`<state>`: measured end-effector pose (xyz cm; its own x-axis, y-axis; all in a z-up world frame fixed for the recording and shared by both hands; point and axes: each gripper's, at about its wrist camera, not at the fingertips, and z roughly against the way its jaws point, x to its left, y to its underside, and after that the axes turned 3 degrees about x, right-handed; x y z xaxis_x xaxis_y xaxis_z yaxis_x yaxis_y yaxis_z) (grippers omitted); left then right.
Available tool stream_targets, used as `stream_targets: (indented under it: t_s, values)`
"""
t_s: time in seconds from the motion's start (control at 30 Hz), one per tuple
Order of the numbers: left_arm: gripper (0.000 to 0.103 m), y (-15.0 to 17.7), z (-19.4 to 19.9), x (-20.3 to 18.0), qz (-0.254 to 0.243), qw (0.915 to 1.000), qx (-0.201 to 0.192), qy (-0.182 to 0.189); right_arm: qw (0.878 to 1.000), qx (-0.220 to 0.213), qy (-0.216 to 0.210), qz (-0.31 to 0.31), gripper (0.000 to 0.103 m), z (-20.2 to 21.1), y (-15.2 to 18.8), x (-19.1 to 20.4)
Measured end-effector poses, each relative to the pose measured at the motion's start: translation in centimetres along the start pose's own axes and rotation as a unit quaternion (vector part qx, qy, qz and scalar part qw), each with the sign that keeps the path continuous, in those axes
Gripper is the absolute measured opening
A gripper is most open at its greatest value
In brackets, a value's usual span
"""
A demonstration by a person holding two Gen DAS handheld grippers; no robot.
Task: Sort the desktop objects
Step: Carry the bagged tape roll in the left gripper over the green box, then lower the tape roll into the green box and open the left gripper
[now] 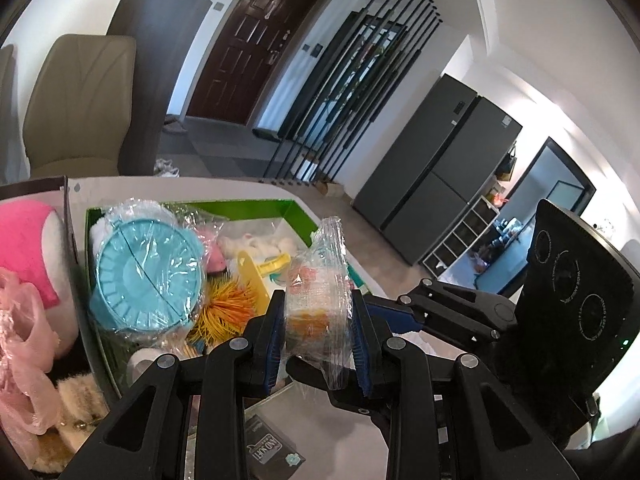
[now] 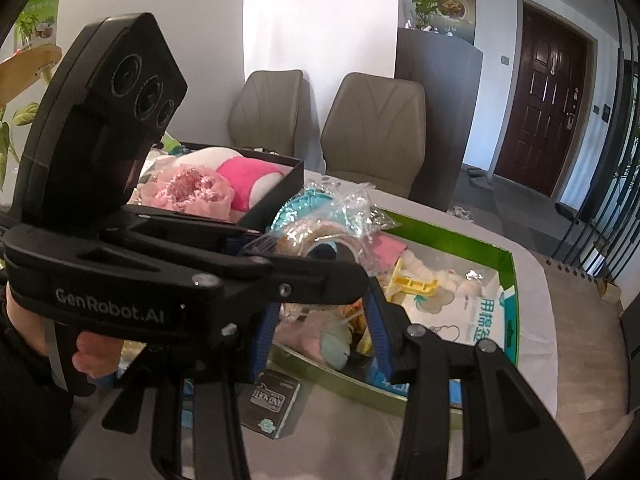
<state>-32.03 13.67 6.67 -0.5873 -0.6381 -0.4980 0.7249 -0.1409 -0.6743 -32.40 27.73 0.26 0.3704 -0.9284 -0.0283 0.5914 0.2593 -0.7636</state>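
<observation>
**Gripping a wrapped packet over the green box**

Left gripper: blue pads pressed against both sides of a clear-wrapped packet with orange and pink contents. Packet stands upright between the pads, its crinkled film sticking out above and below them. Held in the air, forward of the near table edge.

Just ahead and to the left of this gripper, the green box sits open on the white table, crowded. Inside: a teal ridged round item in film, an orange spiky ball, a yellow plastic piece, white fluffy bits at the far end. Further left, a black box with a pink and white plush.

Right gripper: jaws partly apart, no pad seen pressing on anything. Box contents show through the gap, lying beyond and below it. The left gripper crosses directly in front of it; a hand wraps its grip.

A small dark packet lies on the table beneath the right gripper, just outside the green box's near wall.
</observation>
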Motion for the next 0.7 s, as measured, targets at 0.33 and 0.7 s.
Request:
stream_targets:
  t_s: [0.33, 0.7]
  values:
    - [0.052, -0.2, -0.1, 1.8, 0.035, 0.9986, 0.013, -0.038, 0.999, 0.032, 0.027, -0.003, 0.05, -1.4, 0.7, -0.7]
    - [0.064, -0.5, 2.0, 1.8, 0.036, 0.9973, -0.02, -0.062, 0.999, -0.002, 0.041, -0.026, 0.058, 0.4, 0.4, -2.0]
